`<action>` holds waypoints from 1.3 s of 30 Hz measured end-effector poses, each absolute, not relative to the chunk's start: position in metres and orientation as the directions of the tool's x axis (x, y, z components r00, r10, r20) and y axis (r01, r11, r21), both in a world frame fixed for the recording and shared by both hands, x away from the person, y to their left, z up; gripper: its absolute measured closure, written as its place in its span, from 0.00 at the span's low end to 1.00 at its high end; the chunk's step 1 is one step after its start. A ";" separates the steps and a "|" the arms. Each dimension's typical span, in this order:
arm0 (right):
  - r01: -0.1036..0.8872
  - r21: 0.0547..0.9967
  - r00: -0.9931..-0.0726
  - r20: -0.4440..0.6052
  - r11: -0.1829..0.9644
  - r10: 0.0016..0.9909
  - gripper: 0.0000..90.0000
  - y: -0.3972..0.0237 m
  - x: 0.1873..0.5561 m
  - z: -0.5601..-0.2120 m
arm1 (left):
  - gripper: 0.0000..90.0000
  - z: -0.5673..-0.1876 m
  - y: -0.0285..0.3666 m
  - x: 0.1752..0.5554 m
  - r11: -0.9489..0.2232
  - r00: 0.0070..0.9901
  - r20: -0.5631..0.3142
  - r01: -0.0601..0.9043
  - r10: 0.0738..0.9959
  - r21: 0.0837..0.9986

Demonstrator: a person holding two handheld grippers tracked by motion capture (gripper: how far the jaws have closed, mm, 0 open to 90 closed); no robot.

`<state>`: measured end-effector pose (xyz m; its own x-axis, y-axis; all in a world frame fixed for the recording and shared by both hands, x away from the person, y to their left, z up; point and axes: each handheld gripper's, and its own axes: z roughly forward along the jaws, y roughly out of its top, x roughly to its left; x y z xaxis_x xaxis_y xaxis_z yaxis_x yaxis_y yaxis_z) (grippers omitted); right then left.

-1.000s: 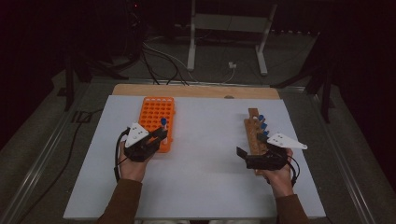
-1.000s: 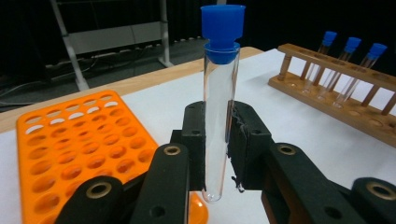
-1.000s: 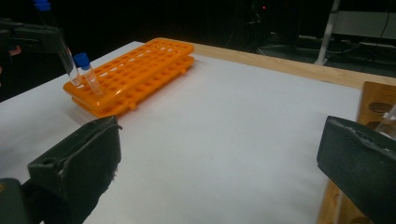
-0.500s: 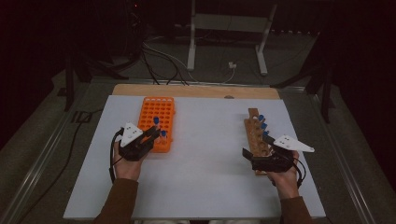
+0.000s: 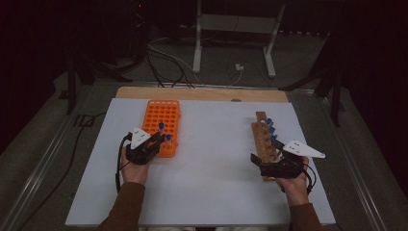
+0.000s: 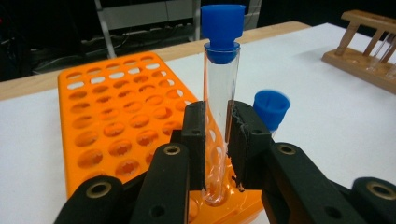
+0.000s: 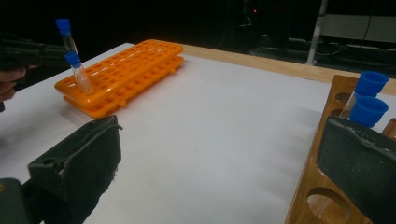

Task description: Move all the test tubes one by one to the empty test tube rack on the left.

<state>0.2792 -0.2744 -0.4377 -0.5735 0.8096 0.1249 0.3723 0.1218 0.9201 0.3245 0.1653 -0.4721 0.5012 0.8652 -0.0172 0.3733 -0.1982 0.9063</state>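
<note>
My left gripper (image 6: 217, 140) is shut on a clear test tube with a blue cap (image 6: 220, 70). The tube stands upright with its bottom in a hole at the near corner of the orange rack (image 6: 107, 121). A second blue-capped tube (image 6: 271, 107) stands in the rack just beside it. In the high view the left gripper (image 5: 155, 139) sits at the near right corner of the orange rack (image 5: 161, 113). My right gripper (image 7: 224, 154) is open and holds nothing, at the near end of the wooden rack (image 7: 322, 177), which carries blue-capped tubes (image 7: 369, 95).
The white table top (image 5: 211, 173) lies between the orange rack and the wooden rack (image 5: 262, 134). A wooden strip (image 5: 202, 93) runs along the far edge. Beyond it are cables and a metal stand's legs (image 5: 197, 48) on the floor.
My left hand has sunk a little, bringing the held tube down into the orange rack's near corner. The right hand has hardly moved.
</note>
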 end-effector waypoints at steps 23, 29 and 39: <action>0.371 0.920 -0.581 0.123 0.127 0.805 0.00 -0.274 0.278 -0.439 | 0.87 -0.499 0.162 0.321 -0.281 0.505 0.030 0.428 0.862 0.859; 0.370 0.921 -0.581 0.124 0.125 0.805 0.00 -0.275 0.279 -0.439 | 0.87 -0.501 0.163 0.320 -0.280 0.505 0.027 0.431 0.863 0.858; 0.371 0.921 -0.578 0.126 0.122 0.807 0.00 -0.275 0.279 -0.440 | 0.67 -0.497 0.170 0.318 -0.230 0.484 -0.007 0.428 0.875 0.874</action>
<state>0.2793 -0.2754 -0.4395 -0.5776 0.8066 0.1257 0.3705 0.1218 0.9208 0.3178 0.1698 -0.4975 0.4839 0.8751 -0.0068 0.4281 -0.2299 0.8740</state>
